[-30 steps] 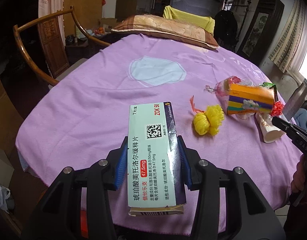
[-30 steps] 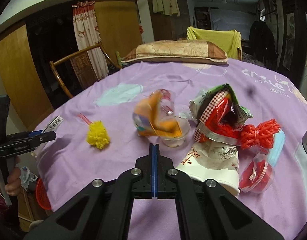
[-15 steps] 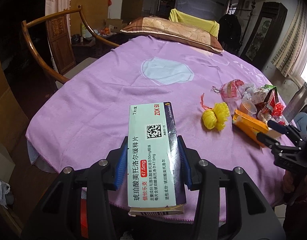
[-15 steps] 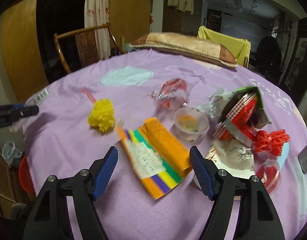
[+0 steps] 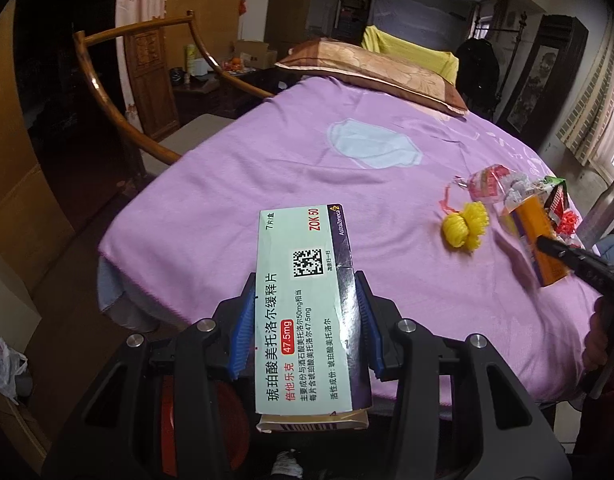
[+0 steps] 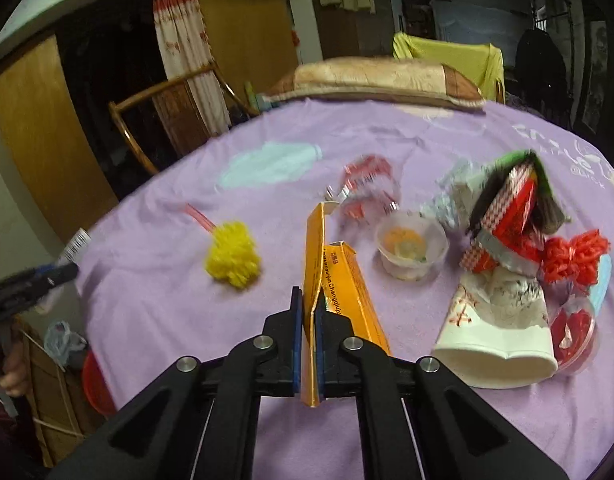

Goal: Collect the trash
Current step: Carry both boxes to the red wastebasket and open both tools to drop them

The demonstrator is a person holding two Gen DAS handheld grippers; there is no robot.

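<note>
With the left gripper clamped on a pale green medicine carton and the right gripper pinching a flattened orange cardboard box above the purple tablecloth, both apparently need carrying to a bin.

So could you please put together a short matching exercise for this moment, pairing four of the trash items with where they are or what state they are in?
Things:
1. medicine box
2. orange carton
3. yellow mesh ball
4. paper cup

States:
A. lying on its side on the purple cloth
B. clamped in the left tongs
C. loose on the cloth, pink string attached
D. pinched in the right tongs

Pairs: 1-B, 2-D, 3-C, 4-A
</note>
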